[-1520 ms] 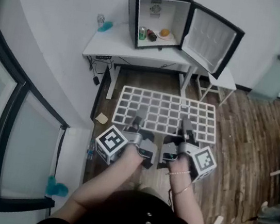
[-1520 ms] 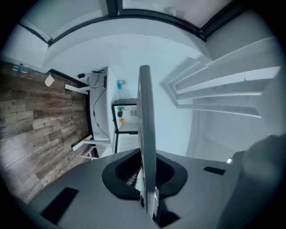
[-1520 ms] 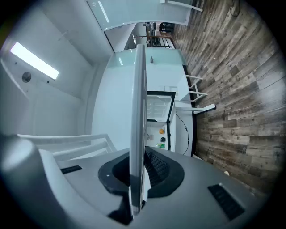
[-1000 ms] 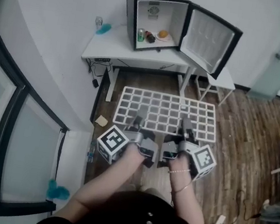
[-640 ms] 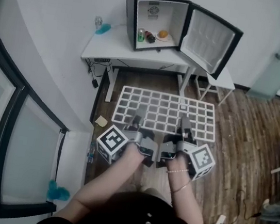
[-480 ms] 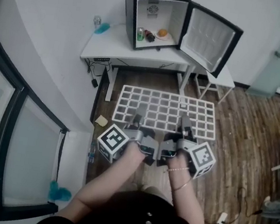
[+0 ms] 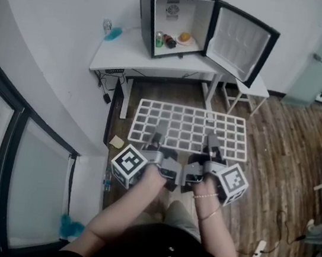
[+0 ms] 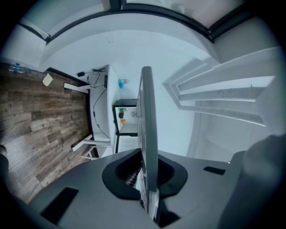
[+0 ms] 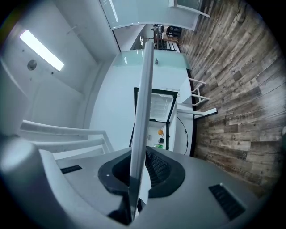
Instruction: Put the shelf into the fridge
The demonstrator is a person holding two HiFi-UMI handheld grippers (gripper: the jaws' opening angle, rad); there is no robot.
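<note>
I hold a white grid shelf (image 7: 190,128) flat in the air above the wooden floor, in front of the desk. My left gripper (image 7: 157,138) is shut on its near edge at the left, my right gripper (image 7: 212,143) shut on the same edge at the right. In both gripper views the shelf (image 8: 148,134) (image 9: 142,129) runs edge-on between the jaws. The small black fridge (image 7: 183,20) stands on the white desk (image 7: 124,56) with its door (image 7: 241,42) swung open to the right. Inside sit a can, a dark bottle and an orange.
A white stool (image 7: 250,91) stands right of the desk below the fridge door. A can and a teal object (image 7: 111,30) sit on the desk's left end. Cables hang under the desk. A white wall and dark window frame (image 7: 12,121) run along the left.
The shelf and both grippers keep their grip and stay level. The desk and fridge have shifted slightly left in the head view as I step closer.
</note>
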